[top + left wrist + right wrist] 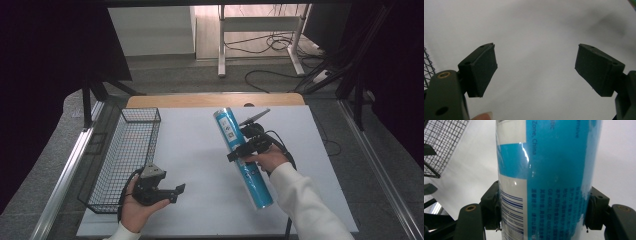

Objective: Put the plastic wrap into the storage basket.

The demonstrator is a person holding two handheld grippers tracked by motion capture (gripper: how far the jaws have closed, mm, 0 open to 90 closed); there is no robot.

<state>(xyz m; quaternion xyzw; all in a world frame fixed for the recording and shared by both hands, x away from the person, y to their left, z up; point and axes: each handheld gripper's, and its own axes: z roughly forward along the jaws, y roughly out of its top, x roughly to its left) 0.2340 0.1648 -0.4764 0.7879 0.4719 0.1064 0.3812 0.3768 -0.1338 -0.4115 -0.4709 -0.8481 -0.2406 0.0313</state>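
Right gripper [243,151] clamped on the blue tube [243,157], jaws pressed to both its sides near the middle, tube lying slantwise across the white table [200,150]. Left gripper [176,192] wide open, unloaded, just beside the wire basket [125,155]

My right gripper [239,154] holds a long blue tube [243,157] around its middle, over the right half of the white tabletop [200,150]. The tube lies slanted, one end toward the far edge, the other toward the near right corner. My left gripper [176,192] rests in my palm near the near left corner, jaws apart, just beside the wire basket [127,155] along the left edge.
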